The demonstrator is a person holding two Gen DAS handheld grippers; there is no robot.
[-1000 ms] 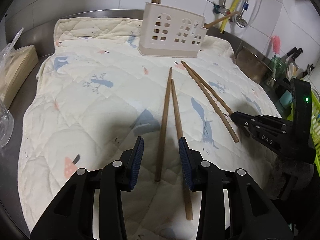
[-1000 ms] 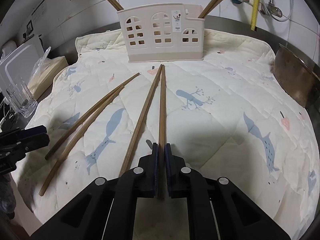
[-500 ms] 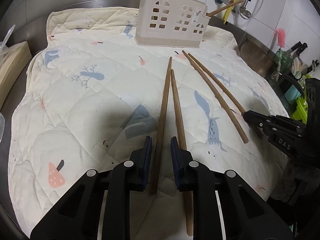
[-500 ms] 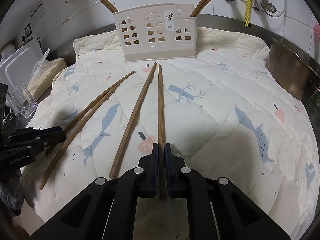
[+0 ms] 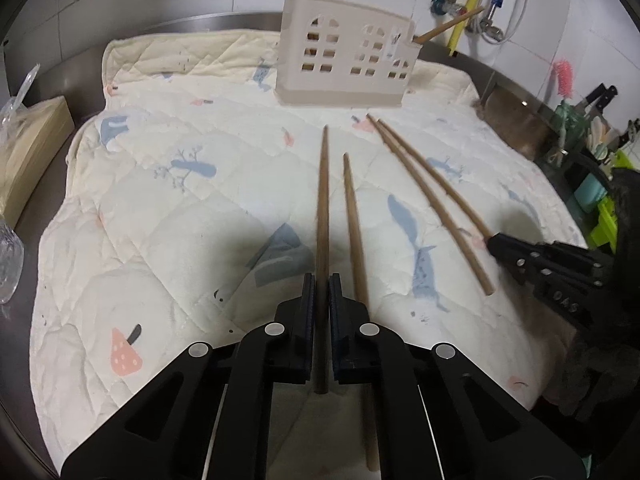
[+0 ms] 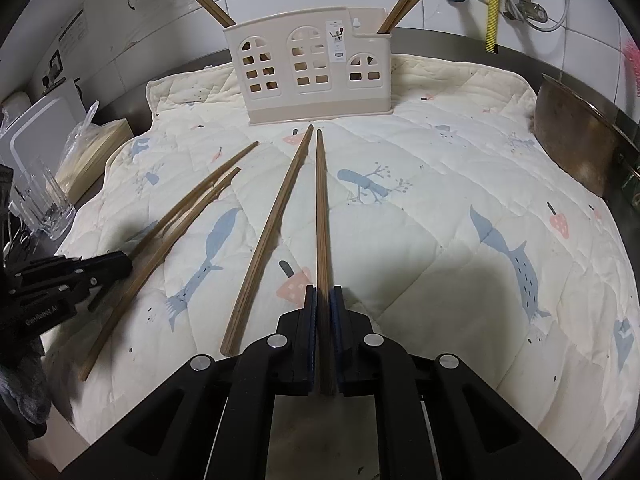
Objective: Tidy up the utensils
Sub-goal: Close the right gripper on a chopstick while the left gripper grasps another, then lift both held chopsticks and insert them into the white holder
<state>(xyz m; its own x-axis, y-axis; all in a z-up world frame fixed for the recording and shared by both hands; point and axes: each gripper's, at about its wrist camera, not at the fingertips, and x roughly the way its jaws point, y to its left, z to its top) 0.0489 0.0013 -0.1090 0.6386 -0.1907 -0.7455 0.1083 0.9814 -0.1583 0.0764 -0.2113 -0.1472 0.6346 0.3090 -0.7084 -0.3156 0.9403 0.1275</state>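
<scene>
Left gripper: one chopstick is pinched between the closed jaws, its tip directed toward the utensil holder. Right gripper: a second chopstick is clamped likewise. Their two partner chopsticks are seen lying on the quilted mat.

My left matte black plastic two-finger gripper has angular arms with triangular cut-outs, round silver screw heads at each joint, and dark blue ribbed pads. My right black gripper is built the same. Seen side-on, its fingers carry small silver screws and raised lettering I can't read clearly.
</scene>
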